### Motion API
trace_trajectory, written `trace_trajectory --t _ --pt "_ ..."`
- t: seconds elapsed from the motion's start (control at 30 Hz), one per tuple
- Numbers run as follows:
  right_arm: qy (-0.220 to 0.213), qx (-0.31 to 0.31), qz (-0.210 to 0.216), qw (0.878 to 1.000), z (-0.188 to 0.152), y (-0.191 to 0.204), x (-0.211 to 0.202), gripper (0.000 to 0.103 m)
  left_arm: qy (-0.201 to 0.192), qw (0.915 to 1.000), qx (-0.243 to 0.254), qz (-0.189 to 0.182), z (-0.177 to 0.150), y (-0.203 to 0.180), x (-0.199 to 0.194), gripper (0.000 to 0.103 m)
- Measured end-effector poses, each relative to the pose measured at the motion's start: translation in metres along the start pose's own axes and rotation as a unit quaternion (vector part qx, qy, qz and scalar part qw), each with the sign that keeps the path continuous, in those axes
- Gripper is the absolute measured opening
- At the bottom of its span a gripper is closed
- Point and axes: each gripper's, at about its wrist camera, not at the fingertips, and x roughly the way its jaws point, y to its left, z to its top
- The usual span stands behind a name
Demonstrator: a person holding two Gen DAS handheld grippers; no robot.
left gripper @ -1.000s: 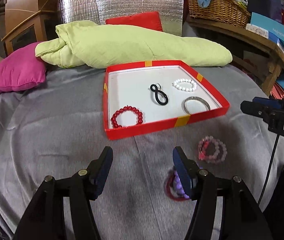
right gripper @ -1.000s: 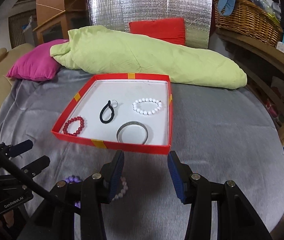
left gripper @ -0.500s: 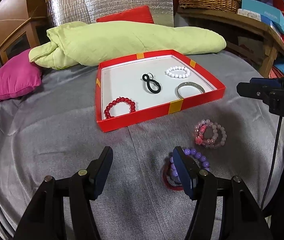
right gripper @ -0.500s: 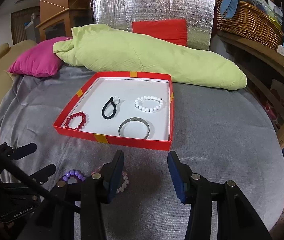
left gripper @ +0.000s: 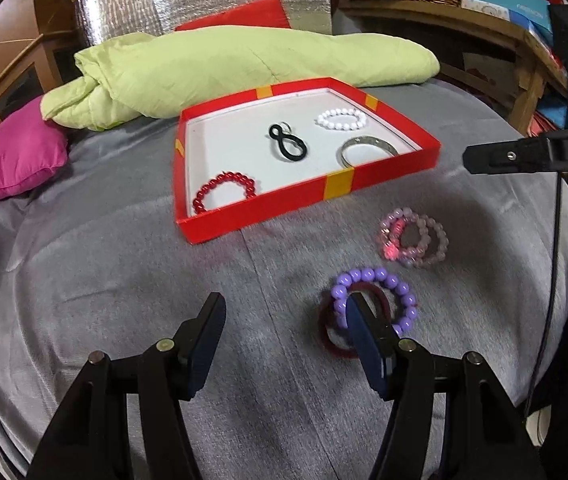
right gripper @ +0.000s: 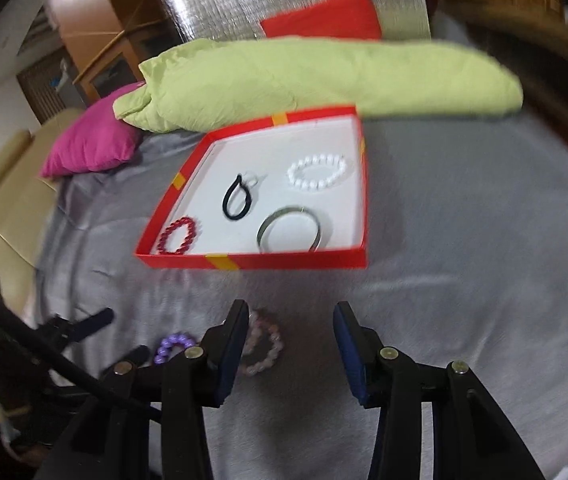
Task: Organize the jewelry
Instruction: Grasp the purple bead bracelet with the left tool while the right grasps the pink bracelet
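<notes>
While the left gripper (left gripper: 284, 340) hangs spread and empty, its right finger (left gripper: 364, 344) overlaps the purple bead bracelet (left gripper: 376, 280), stacked on a dark red bangle (left gripper: 326, 338). Beyond lies a pink bead cluster (left gripper: 412, 238); the right gripper (right gripper: 290, 344), empty, is closing beside it. Farthest, the red tray (left gripper: 304, 204) holds four pieces. Beads look light, slippery, likely elastic: pinch across one strand.
</notes>
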Motion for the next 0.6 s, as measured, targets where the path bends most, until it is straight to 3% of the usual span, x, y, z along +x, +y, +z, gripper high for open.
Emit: trace_trajectory --t 0.33,0.6 --pt "0.048 0.043 0.058 0.996 -0.003 -0.006 0.026 0.039 0.016 0.9952 -0.028 -0.092 -0.005 0.001 -0.001 0.065" --pt "0.057 0.024 0.050 0.997 0.003 0.012 0.053 0.038 0.033 0.9873 -0.038 -0.150 -0.006 -0.012 0.003 0.069"
